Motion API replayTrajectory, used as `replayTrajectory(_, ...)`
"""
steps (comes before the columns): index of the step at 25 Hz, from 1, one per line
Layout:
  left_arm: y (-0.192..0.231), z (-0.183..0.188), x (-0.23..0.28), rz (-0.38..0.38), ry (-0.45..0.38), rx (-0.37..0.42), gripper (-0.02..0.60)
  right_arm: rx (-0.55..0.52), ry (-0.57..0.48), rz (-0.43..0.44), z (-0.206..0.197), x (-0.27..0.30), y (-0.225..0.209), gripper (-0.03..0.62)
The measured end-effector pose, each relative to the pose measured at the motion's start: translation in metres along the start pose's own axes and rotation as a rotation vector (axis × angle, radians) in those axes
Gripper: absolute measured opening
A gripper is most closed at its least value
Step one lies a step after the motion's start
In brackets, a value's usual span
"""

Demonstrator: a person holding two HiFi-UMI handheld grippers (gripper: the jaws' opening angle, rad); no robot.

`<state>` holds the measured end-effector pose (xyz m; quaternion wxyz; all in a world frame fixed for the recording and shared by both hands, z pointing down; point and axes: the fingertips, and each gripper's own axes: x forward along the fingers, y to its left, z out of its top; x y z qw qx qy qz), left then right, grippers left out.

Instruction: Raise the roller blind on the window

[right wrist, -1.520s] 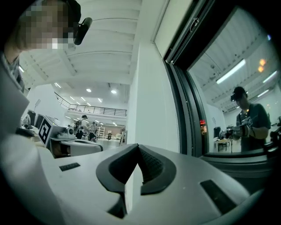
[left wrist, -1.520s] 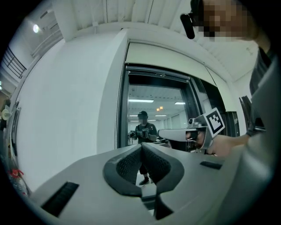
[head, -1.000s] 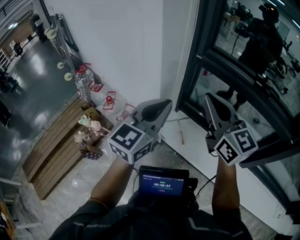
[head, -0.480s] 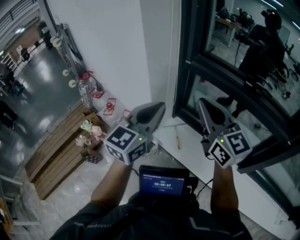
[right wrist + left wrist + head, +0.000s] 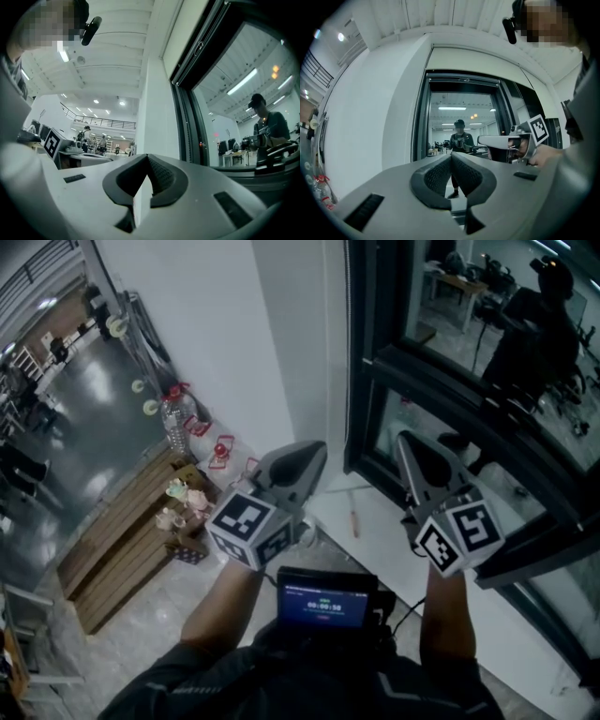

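The left gripper [image 5: 317, 450] and right gripper [image 5: 406, 440] hover before the window's [image 5: 469, 324] uncovered glass, jaws together, empty; they should keep clear of it.

Right gripper [image 5: 147, 158] jaws met at the tips, nothing held. White wall [image 5: 157, 112] ahead, dark window frame [image 5: 186, 117] right, person [image 5: 268, 125] reflected in the glass.
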<state>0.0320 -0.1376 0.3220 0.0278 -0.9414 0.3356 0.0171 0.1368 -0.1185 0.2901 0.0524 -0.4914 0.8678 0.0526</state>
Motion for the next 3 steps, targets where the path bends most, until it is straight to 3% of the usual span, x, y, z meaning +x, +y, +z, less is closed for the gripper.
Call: replayTrajectory(3,-0.007,-0.005,0.0044,-0.007,0.009,0.003,-0.006,-0.011,-0.004,-0.005,0.0005,-0.006,-0.0072,0.015)
